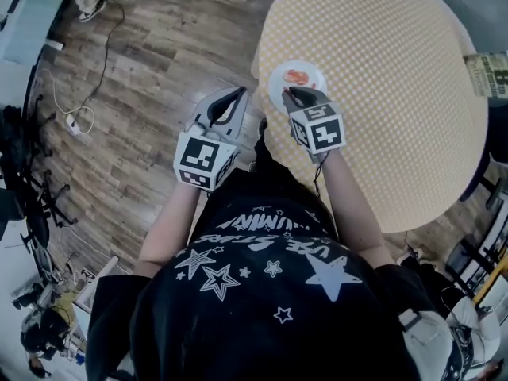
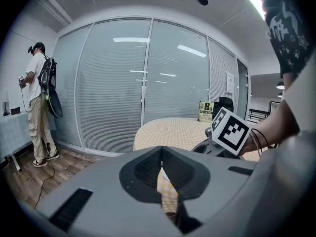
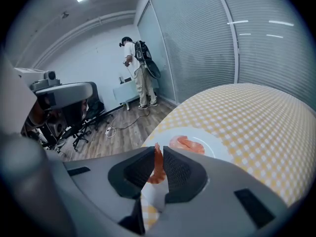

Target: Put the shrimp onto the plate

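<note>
A white plate (image 1: 277, 87) lies near the edge of the round table (image 1: 381, 94) with its yellow checked cloth. One orange shrimp (image 1: 298, 77) rests on the plate. My right gripper (image 1: 295, 94) hangs over the plate's near rim. In the right gripper view it (image 3: 158, 156) is shut on a second shrimp (image 3: 157, 175), pinched upright between the jaws above the plate (image 3: 219, 146), short of the lying shrimp (image 3: 190, 144). My left gripper (image 1: 237, 95) is off the table's edge, above the floor. It (image 2: 161, 168) is shut with nothing in it.
A printed card (image 1: 492, 73) stands at the table's far side. Wooden floor with cables and a power strip (image 1: 73, 120) lies to the left. A person with a backpack (image 3: 138, 73) stands by the glass wall, and office chairs (image 3: 74, 117) are nearby.
</note>
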`<state>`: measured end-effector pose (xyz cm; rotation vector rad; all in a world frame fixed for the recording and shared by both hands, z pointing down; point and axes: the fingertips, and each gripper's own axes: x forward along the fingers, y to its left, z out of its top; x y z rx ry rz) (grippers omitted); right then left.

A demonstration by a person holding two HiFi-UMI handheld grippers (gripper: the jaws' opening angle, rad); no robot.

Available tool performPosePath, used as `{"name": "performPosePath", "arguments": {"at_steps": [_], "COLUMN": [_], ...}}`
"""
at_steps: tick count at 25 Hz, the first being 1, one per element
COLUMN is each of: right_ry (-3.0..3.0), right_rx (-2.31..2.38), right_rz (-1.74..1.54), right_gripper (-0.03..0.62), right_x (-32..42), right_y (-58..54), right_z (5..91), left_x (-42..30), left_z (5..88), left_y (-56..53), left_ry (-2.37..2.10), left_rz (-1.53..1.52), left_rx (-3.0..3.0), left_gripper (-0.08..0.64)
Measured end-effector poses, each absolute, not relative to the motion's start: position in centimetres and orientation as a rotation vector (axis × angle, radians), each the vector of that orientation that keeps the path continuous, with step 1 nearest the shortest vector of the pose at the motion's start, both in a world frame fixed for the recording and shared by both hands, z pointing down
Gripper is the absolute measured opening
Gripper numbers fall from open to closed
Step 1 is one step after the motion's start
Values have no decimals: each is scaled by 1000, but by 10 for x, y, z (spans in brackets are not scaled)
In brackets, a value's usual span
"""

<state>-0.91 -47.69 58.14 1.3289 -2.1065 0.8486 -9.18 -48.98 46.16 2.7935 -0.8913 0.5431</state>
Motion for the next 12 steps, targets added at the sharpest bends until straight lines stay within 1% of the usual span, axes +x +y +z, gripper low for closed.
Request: {"name": "performPosePath", "arguments": {"at_steps": [12], "right_ry": [-2052], "right_rx": [1324], "right_rz": [819], "right_gripper": [52], "right_x": [-10], "right_y": [-479], "right_z": [591], "left_x": [-97], "left_z": [469], "left_y": [-478], "left_ry": [-881], "left_rz": [551], "left_rx": [2770], "left_gripper": [8]}}
